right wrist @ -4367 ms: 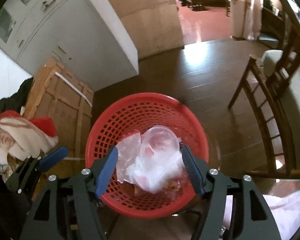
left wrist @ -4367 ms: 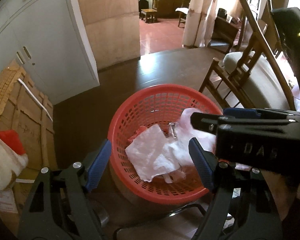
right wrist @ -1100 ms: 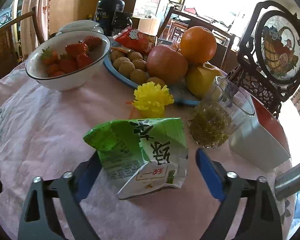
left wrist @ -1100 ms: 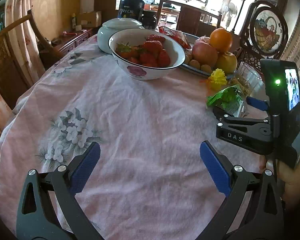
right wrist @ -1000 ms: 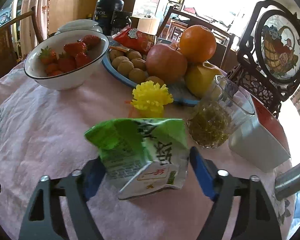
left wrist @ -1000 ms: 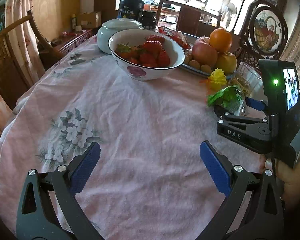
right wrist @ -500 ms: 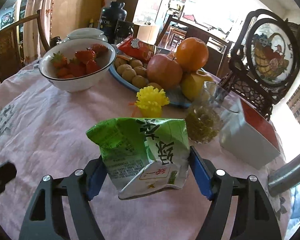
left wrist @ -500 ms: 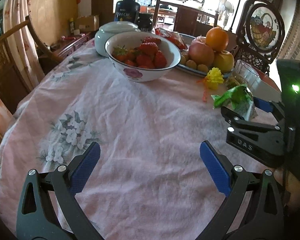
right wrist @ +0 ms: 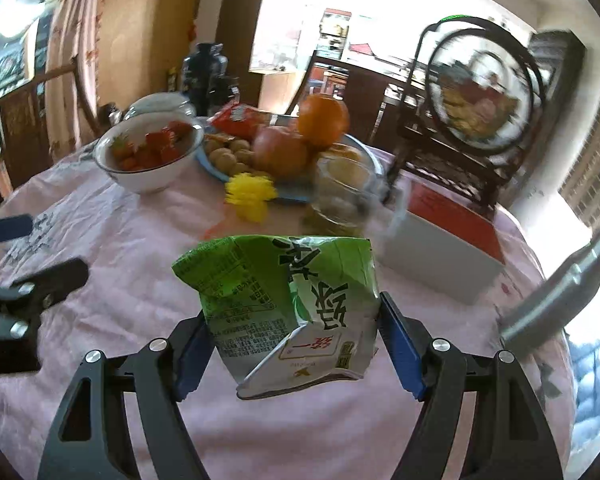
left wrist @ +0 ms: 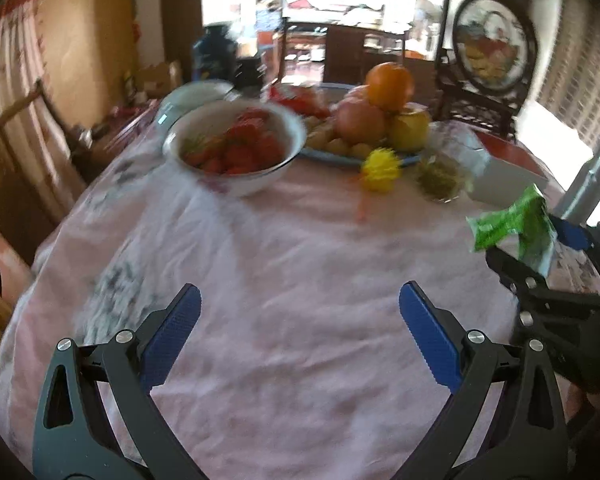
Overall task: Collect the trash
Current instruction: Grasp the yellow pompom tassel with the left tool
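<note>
— Where is the trash?

— The crumpled green drink carton hangs above the pink tablecloth, clamped between the blue pads of the right gripper.

— And the other tongs?

— The left gripper stands wide apart over bare cloth, nothing between its jaws. Beyond sit a bowl of strawberries, a fruit plate and a glass.

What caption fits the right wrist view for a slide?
Right hand-held gripper clamps a crumpled green drink carton above the pink floral tablecloth.
</note>
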Demonstrator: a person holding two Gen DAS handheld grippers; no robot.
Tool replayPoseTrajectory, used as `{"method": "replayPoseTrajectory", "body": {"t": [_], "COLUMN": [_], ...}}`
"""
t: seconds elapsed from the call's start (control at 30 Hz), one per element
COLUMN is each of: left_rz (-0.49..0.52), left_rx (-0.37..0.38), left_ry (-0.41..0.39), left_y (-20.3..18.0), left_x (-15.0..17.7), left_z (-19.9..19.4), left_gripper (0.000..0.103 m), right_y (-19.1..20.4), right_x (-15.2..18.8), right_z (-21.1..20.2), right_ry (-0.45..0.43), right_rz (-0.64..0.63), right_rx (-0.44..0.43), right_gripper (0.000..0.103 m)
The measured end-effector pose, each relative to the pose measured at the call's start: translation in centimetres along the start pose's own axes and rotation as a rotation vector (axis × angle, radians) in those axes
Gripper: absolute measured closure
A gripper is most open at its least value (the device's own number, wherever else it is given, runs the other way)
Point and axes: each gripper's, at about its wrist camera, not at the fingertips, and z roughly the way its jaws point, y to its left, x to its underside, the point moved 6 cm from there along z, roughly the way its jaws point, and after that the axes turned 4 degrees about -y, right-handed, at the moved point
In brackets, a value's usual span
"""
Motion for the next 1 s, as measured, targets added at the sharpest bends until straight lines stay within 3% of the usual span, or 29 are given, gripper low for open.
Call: {"method": "replayPoseTrajectory", "body": {"t": [0.17, 0.4, 0.73, 1.0], "left_rz": [0.192, 0.247, 0.223, 0.128], "left_rx": [-0.040, 0.016, 0.025, -0.033], "left_ry": [-0.071, 0.013, 0.063, 0.092], "left_y": [-3.8, -5.8, -8.3, -7.3], "left_x": [-1.9, -2.7, -3.9, -4.9], "left_z": [1.8, 7.2, 12.5, 15.2], "left_gripper": [0.011, 0.028, 0.030, 0.030], "right_y": [-3.8, -5.5, -5.4, -4.8], "right_x": [1.5, 2.7, 2.8, 3.3], "right_z": [-1.6, -0.2, 0.1, 1.4], "right_ry": [-0.055, -0.021, -0.014, 0.022], "right_rz": [0.107, 0.171, 0.192, 0.187], "right_rx": [0.015, -0.018, -0.059, -0.077], "right_gripper": [0.027, 0.027, 0.027, 0.027]}}
